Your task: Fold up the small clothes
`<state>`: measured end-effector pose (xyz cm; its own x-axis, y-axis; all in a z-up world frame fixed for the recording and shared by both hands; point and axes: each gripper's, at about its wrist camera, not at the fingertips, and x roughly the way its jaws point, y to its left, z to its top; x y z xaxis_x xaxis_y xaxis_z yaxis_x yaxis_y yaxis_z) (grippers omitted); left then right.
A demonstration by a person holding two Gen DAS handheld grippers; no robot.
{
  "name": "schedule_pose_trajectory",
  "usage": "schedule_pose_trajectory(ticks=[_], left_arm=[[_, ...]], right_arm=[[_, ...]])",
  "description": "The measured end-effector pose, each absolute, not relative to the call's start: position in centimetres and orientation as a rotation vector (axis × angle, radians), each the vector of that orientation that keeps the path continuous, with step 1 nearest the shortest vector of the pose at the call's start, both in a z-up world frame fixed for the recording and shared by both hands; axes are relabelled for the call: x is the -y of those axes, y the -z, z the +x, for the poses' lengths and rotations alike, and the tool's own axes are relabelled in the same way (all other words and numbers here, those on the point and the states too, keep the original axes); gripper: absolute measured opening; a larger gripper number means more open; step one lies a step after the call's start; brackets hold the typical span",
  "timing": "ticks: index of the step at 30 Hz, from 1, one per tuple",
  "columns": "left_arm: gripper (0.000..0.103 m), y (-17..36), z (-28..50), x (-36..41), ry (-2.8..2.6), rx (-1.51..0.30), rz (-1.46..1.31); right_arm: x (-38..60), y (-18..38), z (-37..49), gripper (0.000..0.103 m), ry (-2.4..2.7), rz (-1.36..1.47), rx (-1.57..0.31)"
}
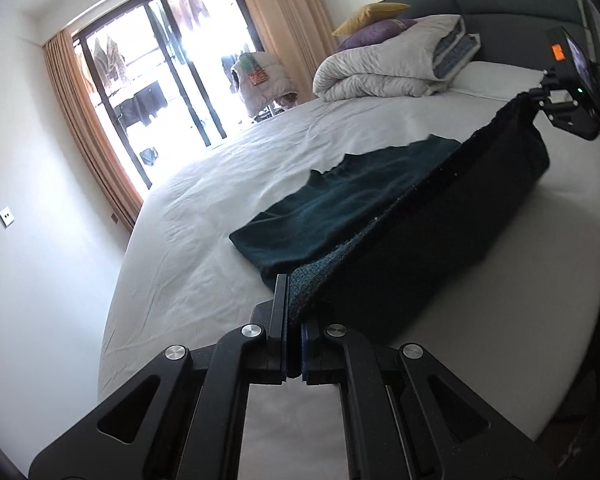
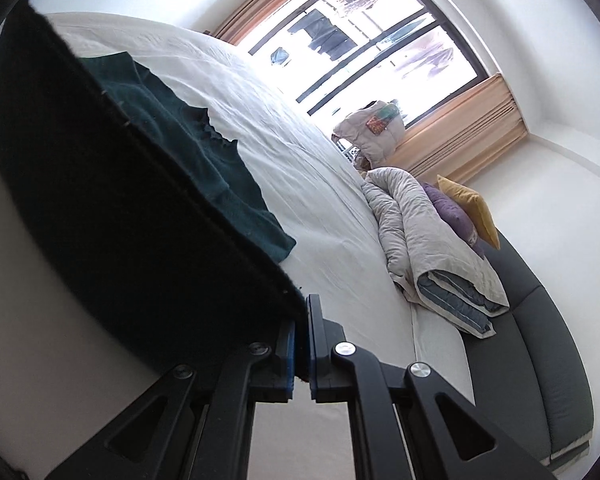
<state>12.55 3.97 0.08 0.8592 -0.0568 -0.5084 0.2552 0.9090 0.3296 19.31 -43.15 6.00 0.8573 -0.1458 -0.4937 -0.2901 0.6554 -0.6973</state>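
A dark teal garment [image 1: 352, 208] lies partly on the white bed [image 1: 204, 216]. Its near edge is lifted off the sheet and stretched taut between both grippers. My left gripper [image 1: 291, 292] is shut on one corner of that raised edge. The right gripper [image 1: 536, 98] shows at the far end of the edge in the left wrist view, pinching the other corner. In the right wrist view the right gripper [image 2: 302, 320] is shut on the garment [image 2: 112, 200], whose lifted part hangs as a dark fold to the left, with the flat part lying on the bed [image 2: 300, 168] beyond.
A folded grey duvet [image 1: 384, 64] with a purple pillow [image 1: 374, 34] and a yellow pillow [image 1: 370, 16] sits by the dark headboard [image 1: 512, 0]. A big window with peach curtains [image 1: 96, 140] stands past the bed's far side. A bundle of laundry [image 1: 264, 76] rests near it.
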Motion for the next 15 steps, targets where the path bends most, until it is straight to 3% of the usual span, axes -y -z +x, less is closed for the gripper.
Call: schedule_pose_trajectory(ticks=[15], left_arm=[[0.003, 0.4, 35.4, -7.6, 0.126, -0.713, 0.305]], right_arm=[[41.4, -3.6, 37.4, 0.004, -0.208, -0.741, -0.783]])
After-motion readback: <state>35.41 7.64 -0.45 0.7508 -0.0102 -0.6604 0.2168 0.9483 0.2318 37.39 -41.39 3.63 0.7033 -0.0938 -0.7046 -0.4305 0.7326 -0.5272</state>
